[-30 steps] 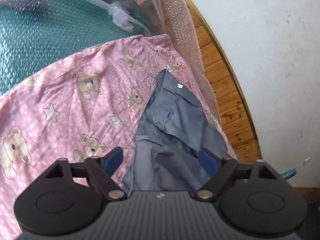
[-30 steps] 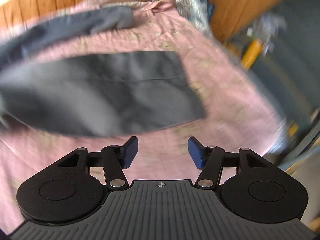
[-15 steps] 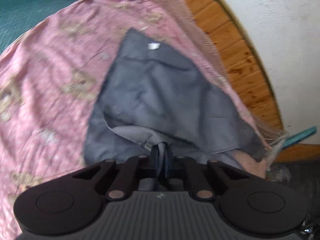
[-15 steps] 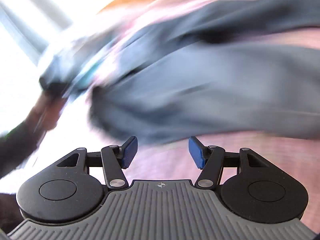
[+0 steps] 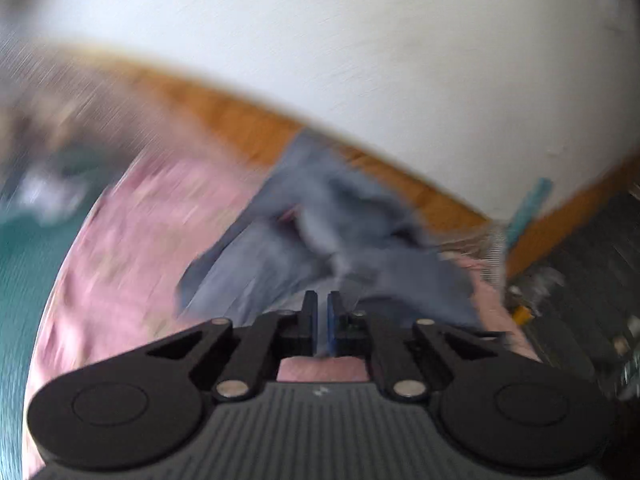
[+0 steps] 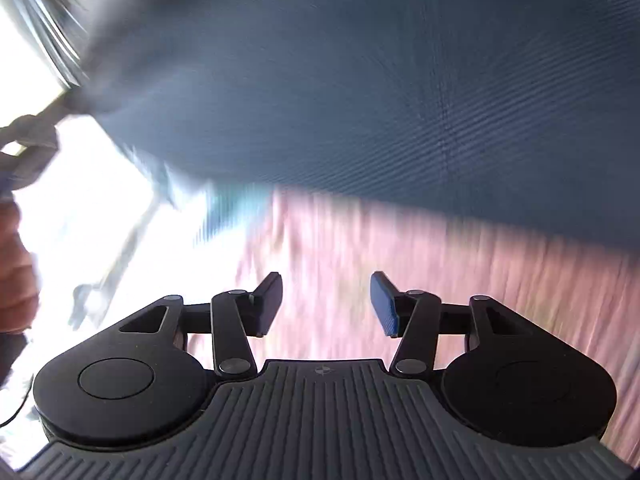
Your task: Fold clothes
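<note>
The left view is smeared by motion. At 9 o'clock lies a green surface (image 5: 24, 264), and next to it the pink sheet (image 5: 132, 248) spreads from 8 o'clock toward the centre. The grey garment (image 5: 320, 240) is bunched on the sheet at the centre, reaching up toward an orange wooden strip (image 5: 240, 124) at 11 o'clock, below a white wall (image 5: 360, 40). The left gripper (image 5: 322, 312) sits at 6 o'clock with its jaws nearly together; a thin fold of the garment appears pinched between the pads, though blur makes it hard to be sure.

In the right view, the garment (image 6: 360, 80) fills the upper half from 10 to 3 o'clock, and the sheet (image 6: 460, 280) shows below it, streaked. The right gripper (image 6: 325, 304) at 6 o'clock has its jaws apart; they have just been closing somewhat, with nothing between them.
</note>
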Available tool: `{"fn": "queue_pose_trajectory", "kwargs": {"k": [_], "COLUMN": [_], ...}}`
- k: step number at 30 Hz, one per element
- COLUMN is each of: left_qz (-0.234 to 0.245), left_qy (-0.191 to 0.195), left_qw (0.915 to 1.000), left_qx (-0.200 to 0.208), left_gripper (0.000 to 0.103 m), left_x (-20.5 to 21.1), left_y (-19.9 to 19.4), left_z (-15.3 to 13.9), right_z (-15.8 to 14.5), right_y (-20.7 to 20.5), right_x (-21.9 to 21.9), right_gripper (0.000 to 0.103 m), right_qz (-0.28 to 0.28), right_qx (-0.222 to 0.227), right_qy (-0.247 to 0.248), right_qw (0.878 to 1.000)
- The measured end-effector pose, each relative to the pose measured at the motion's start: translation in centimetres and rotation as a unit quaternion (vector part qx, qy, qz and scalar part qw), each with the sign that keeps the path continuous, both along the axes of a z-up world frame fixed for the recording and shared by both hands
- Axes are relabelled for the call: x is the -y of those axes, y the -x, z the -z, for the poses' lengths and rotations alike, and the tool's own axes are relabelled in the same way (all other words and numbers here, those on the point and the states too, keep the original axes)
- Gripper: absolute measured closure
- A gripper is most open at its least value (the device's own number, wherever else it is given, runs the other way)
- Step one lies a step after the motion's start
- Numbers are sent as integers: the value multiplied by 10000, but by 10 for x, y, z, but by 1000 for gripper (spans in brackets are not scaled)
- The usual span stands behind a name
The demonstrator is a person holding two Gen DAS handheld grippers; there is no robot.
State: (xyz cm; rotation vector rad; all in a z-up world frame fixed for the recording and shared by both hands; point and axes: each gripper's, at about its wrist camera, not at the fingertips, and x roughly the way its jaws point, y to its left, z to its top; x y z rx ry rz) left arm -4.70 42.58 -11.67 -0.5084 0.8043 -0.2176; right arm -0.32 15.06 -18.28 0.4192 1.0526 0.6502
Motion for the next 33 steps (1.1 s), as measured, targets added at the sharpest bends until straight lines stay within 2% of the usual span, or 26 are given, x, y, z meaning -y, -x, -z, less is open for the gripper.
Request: {"fn": "queue_pose_trajectory", "kwargs": {"k": [1,2,3,5,6,7,8,9,10,11,14,16,18,19,20,21,22,24,26,27,28,31,33], "left_qz": [-479,-955,-1338,-1751,-1811,-1840,-1866,-1833,-1755,-1693,-1586,-1615,-1646,-1667,-1667,-1619,-1592,-1597,-1753,-1929,-2080,-2250,-2314], "left_qy": [107,214,392,878,1136,1397,1656,1863,2031,2093,1873,1543,1401,1324,1204,1089,1075,1174,1151,1162,1196,1237,1182], "left_qw": [9970,9880,9786,9690,9669,9650,9622,9603,9592,9593,9646,9677,9684,9694,9716,9747,9776,9800,9777,9743,9706,9611,9593], "left_qx": [-600,-1197,-1514,-1507,-1390,-1242,-1093,-976,-883,-849,-964,-1166,-1247,-1223,-1173,-1092,-861,-194,110,45,-208,-1019,-1105], "left_gripper": [94,88,84,69,66,56,42,33,20,15,15,15,26,38,76,96,100,100,100,100,100,98,91], "left_x": [-12,-25,-33,-30,-23,-15,-7,2,11,20,49,63,71,74,76,76,72,57,35,22,10,-10,-8], "left_y": [16,31,49,80,82,80,77,66,48,30,-21,-49,-63,-68,-72,-76,-73,-54,-26,-11,0,16,17], "left_z": [36,71,95,108,107,103,99,94,87,84,91,105,112,112,109,104,91,57,41,43,57,102,112], "right_z": [14,28,37,40,39,36,36,37,38,38,39,43,50,52,54,56,57,60,52,49,48,53,58], "right_y": [26,52,76,118,134,149,157,158,159,163,172,180,189,194,198,201,203,207,217,223,230,254,261], "right_x": [5,10,22,63,88,115,146,184,215,238,307,343,371,384,394,402,410,417,432,441,452,486,506], "right_gripper": [54,54,54,47,45,41,37,35,35,32,24,20,17,17,17,17,17,17,17,17,16,15,15], "right_qz": [-44,-89,9,567,983,1439,1894,2348,2781,3191,4379,5174,5796,6013,6177,6285,6392,6525,6608,6645,6697,6959,7104], "right_qx": [-221,-442,-619,-847,-904,-947,-990,-1031,-1048,-1040,-1003,-930,-846,-810,-781,-758,-734,-657,-498,-421,-364,-383,-499], "right_qy": [71,143,133,-66,-154,-224,-301,-383,-476,-580,-884,-1178,-1447,-1507,-1528,-1509,-1489,-1431,-1279,-1190,-1093,-882,-742], "right_qw": [9997,9989,9980,9948,9909,9848,9764,9658,9536,9402,8890,8425,7975,7804,7675,7593,7510,7413,7379,7365,7336,7117,6981]}}
